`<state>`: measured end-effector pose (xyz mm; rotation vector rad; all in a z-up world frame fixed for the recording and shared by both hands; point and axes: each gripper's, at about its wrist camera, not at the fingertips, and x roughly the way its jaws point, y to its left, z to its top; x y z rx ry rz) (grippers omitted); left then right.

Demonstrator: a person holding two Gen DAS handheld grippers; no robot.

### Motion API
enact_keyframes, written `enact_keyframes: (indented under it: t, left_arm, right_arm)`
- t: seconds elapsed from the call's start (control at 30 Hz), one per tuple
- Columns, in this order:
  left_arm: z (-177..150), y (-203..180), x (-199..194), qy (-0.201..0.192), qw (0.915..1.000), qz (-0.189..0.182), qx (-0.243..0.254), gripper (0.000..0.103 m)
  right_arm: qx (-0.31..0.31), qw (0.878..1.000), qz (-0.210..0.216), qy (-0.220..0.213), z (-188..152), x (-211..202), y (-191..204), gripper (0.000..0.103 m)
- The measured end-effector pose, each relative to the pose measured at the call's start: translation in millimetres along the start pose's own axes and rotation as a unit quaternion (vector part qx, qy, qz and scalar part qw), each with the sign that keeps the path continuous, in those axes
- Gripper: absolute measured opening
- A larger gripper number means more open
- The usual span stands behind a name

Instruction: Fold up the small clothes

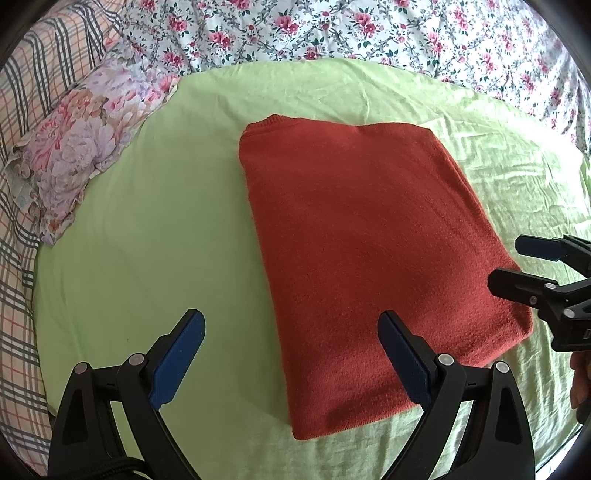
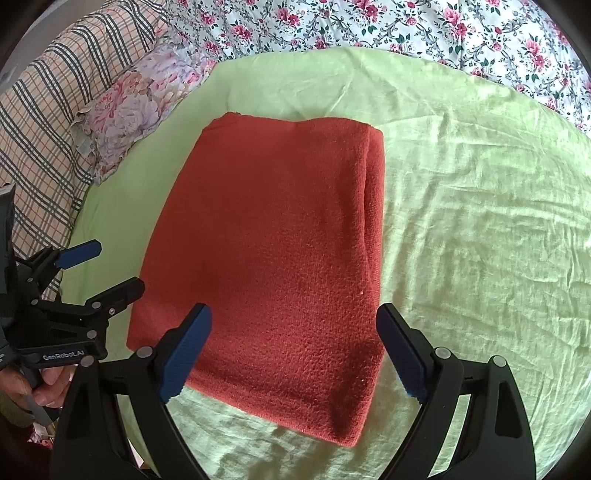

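A rust-red knit garment [image 1: 362, 236] lies folded into a neat rectangle on the light green sheet [image 1: 147, 240]; it also shows in the right wrist view [image 2: 266, 251], with stacked layers visible along its right edge. My left gripper [image 1: 291, 328] is open and empty, hovering above the garment's near left edge; it appears at the left of the right wrist view [image 2: 107, 269]. My right gripper [image 2: 293, 325] is open and empty above the garment's near edge; it appears at the right of the left wrist view [image 1: 506, 266].
A floral pillow [image 1: 85, 147] lies at the left of the green sheet, on a plaid blanket [image 1: 22, 206]. A white rose-print bedspread [image 1: 369, 29] runs along the far side. The green sheet [image 2: 480, 221] is wrinkled to the right of the garment.
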<state>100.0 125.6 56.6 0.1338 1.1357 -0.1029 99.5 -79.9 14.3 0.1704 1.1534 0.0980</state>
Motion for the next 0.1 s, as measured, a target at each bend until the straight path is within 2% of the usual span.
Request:
enact_keyframes:
  t: [0.1]
  left_arm:
    - [-2.6, -2.1, -3.5, -0.005, 1.0000, 0.002, 0.006, 0.095]
  right_arm:
    - [0.003, 1.000, 0.000, 0.000, 0.3, 2.6, 2.4, 0.091]
